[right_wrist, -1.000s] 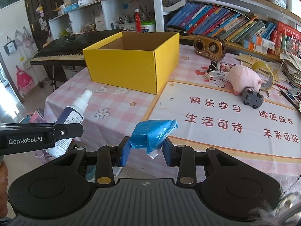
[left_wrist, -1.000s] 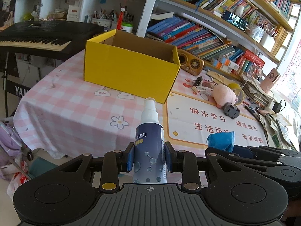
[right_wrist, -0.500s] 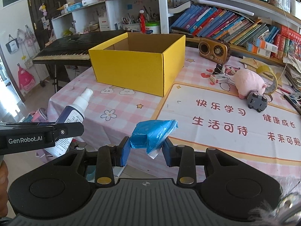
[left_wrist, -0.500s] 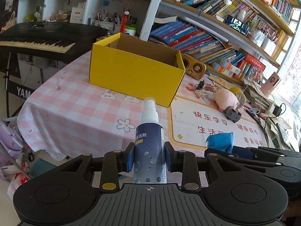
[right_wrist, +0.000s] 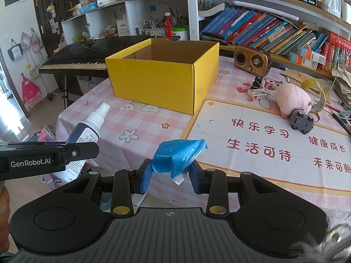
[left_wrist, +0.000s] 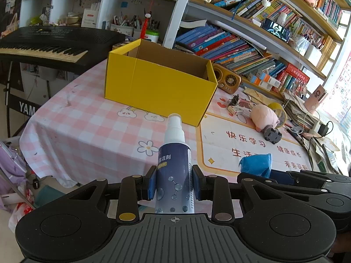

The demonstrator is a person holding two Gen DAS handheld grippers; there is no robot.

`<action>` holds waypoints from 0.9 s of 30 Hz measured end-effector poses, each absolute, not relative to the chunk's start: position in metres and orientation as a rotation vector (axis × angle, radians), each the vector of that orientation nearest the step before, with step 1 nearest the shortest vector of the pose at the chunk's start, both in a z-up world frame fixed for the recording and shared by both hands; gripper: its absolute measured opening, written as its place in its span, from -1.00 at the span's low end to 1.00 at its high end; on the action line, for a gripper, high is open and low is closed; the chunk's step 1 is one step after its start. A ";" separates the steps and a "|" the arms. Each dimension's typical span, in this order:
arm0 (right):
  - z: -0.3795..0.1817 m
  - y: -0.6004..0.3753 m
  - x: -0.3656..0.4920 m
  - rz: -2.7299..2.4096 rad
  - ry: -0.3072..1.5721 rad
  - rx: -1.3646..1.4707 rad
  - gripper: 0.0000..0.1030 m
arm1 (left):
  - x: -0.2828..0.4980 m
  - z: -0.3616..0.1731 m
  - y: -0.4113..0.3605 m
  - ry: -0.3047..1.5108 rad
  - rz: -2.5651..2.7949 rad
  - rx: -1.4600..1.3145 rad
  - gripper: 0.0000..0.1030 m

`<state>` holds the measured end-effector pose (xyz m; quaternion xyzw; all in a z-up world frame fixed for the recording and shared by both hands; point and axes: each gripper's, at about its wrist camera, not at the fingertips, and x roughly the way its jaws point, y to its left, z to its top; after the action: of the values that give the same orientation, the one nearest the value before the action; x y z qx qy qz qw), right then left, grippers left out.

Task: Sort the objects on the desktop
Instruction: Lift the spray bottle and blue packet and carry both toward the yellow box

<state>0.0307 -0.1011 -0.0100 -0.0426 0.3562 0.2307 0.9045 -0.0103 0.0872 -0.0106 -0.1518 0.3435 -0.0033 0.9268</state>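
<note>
Blue-pad left gripper (left_wrist: 174, 182) clamped on upright spray bottle (left_wrist: 174, 171), right gripper (right_wrist: 170, 173) pinching crumpled blue bag (right_wrist: 177, 155), both held off table edge, open yellow box (right_wrist: 163, 81) ahead on pink checked tablecloth (right_wrist: 136, 122).

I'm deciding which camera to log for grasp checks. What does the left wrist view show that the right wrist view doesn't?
Only the left wrist view shows the left gripper head-on, its pads clamping the dark blue spray bottle with white nozzle.

Only the right wrist view shows the right gripper squarely, gripping the crumpled blue plastic packet.

Both show the open yellow cardboard box, the pink plush pig and the grey toy car.
</note>
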 end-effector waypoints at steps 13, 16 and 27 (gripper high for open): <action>-0.010 -0.096 0.034 0.487 0.747 -0.103 -0.35 | -0.001 -0.012 0.088 0.711 -0.015 -0.324 -0.40; -0.011 -0.096 0.035 0.490 0.745 -0.104 -0.35 | 0.002 -0.013 0.089 0.712 -0.009 -0.329 -0.40; -0.001 -0.083 0.080 0.555 0.717 -0.099 -0.35 | 0.028 -0.003 0.098 0.678 0.034 -0.319 -0.40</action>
<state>0.0799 -0.0826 -0.0007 -0.0479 0.3460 0.2681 0.8978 0.0283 0.0983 -0.0031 -0.1560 0.3311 0.0165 0.9305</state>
